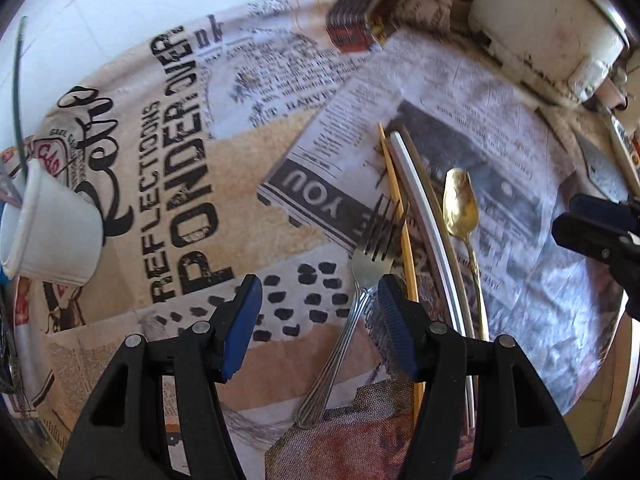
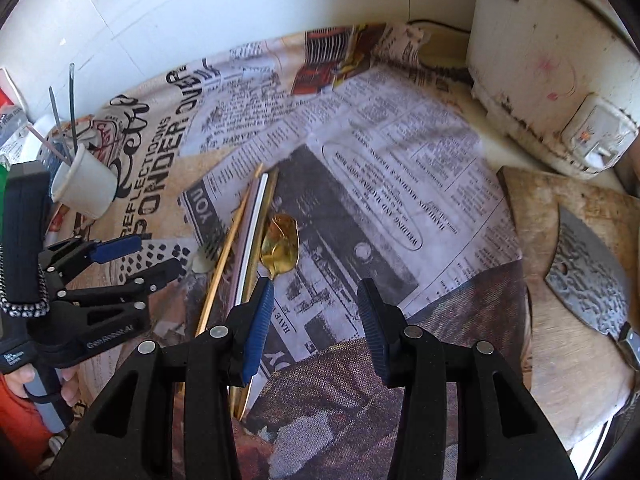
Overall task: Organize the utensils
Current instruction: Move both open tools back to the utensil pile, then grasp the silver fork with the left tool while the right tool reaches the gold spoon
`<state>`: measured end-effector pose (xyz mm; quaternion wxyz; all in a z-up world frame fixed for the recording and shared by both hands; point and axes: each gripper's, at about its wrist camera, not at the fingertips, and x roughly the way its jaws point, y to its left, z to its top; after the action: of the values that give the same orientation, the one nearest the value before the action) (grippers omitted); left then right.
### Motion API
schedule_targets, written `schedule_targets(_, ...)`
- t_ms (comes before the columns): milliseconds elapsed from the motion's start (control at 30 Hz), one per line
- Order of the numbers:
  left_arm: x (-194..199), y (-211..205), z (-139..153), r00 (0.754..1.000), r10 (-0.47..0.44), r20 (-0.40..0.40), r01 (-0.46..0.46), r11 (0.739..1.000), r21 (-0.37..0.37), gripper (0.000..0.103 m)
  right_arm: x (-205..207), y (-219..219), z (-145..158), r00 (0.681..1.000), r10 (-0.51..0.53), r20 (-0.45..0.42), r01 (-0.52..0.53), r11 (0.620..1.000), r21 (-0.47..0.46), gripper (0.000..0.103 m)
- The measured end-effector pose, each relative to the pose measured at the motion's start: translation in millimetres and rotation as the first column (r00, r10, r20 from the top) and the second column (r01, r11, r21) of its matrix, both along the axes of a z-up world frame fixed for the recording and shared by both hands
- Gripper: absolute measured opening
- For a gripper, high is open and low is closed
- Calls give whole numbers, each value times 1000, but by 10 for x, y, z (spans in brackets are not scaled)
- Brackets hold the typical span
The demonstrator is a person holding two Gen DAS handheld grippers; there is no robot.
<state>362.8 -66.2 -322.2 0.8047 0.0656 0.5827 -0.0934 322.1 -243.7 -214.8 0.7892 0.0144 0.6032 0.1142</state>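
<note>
Tongs of the left hand (image 1: 320, 292) stand wide apart low over the worktop (image 1: 192, 364), straddling the neck of a silver fork (image 1: 362, 276) that lies flat on the newsprint-patterned cloth (image 1: 240, 152); the spread looks meant to drop a pad on either side of the handle for a pinch. The right tongs (image 2: 316, 300) are likewise apart and hold nothing, hovering just beside the stem of a gold spoon (image 2: 280, 246), probably waiting their turn. Just right of the fork, thin sticks (image 1: 400, 208) and a white straw (image 1: 424, 216) lie roughly parallel with the spoon, already lined up as a group. Farther off at the left, a white paper cup (image 1: 48, 236) holding a few thin rods leans on the cloth, a likely holder. At the far right, a worn white appliance (image 2: 552, 80) backs the scene, with a cleaver (image 2: 584, 272) resting on a wooden board.
</note>
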Motion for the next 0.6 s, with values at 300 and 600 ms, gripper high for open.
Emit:
schedule_targets(300,97,-192,-173,997,-61,-37,61,998,2,59,96,-74,-143,999,7,-34,-6,1000,23,40)
schedule_targets(600,239,-288,-186,997,-77,-16,77,997,-12,57,172,-102,-290,997,1,-71,1,999,33,40)
